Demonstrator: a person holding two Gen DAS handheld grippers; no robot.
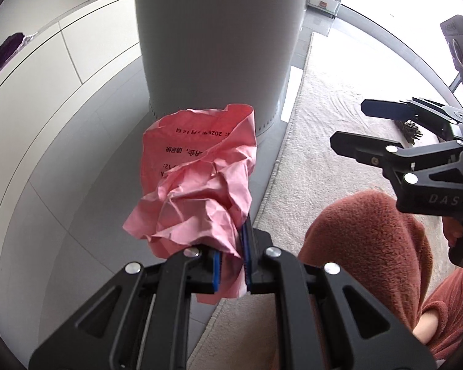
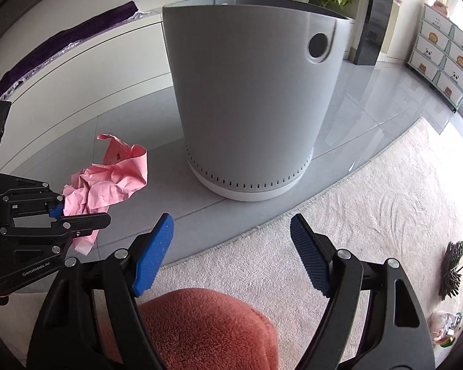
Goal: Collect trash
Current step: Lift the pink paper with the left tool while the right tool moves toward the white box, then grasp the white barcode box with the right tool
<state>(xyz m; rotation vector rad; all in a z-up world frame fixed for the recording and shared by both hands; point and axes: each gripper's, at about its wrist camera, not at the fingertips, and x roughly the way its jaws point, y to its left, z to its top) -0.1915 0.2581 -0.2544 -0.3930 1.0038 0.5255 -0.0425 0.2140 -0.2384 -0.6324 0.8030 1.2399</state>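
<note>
My left gripper (image 1: 231, 265) is shut on a crumpled pink paper (image 1: 197, 182) with printed text, held above the floor close to the side of a tall grey bin (image 1: 216, 40). In the right wrist view the pink paper (image 2: 108, 178) hangs from the left gripper (image 2: 58, 212) at the left, left of the grey bin (image 2: 250, 98), whose open top is at the upper edge. My right gripper (image 2: 228, 256) is open and empty above the rug's edge; it also shows in the left wrist view (image 1: 352, 123).
A beige rug (image 2: 370, 203) meets grey floor tiles (image 2: 132, 123). A dark spiky object (image 2: 452, 268) and a small wrapper (image 2: 446, 326) lie on the rug at right. My knee in rust fleece (image 2: 200, 326) is below. White cabinets (image 2: 77, 71) stand behind.
</note>
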